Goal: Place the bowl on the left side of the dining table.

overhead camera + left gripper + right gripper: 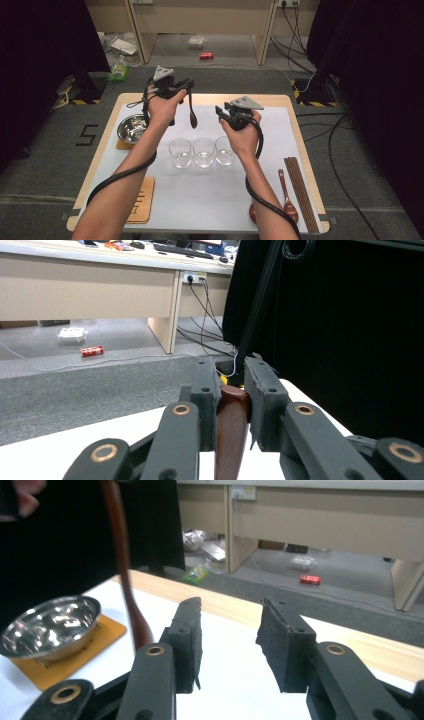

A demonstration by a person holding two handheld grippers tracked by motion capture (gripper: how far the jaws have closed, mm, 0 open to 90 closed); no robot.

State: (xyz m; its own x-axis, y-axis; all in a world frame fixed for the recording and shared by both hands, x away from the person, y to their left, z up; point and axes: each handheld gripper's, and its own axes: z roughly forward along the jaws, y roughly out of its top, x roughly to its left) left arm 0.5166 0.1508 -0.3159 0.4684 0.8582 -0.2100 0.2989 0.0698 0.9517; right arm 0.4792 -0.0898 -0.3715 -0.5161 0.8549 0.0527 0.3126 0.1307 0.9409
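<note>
My left gripper [186, 89] is held up over the back left of the table, shut on the handle of a dark wooden spoon [192, 111] that hangs bowl-down. In the left gripper view the spoon handle [231, 432] sits pinched between the two jaws. My right gripper [222, 112] hovers mid-table behind three glasses and stands open with nothing between its jaws [227, 640]. The right gripper view shows the hanging spoon [127, 575] to its left, above the table. Three clear glasses [203, 151] stand in a row at the centre of the white mat.
A steel bowl [132, 128] rests on an orange coaster [122, 145] at the left. Another coaster [142, 200] lies at the front left. A second wooden spoon [287, 197] and dark chopsticks [300, 192] lie at the front right.
</note>
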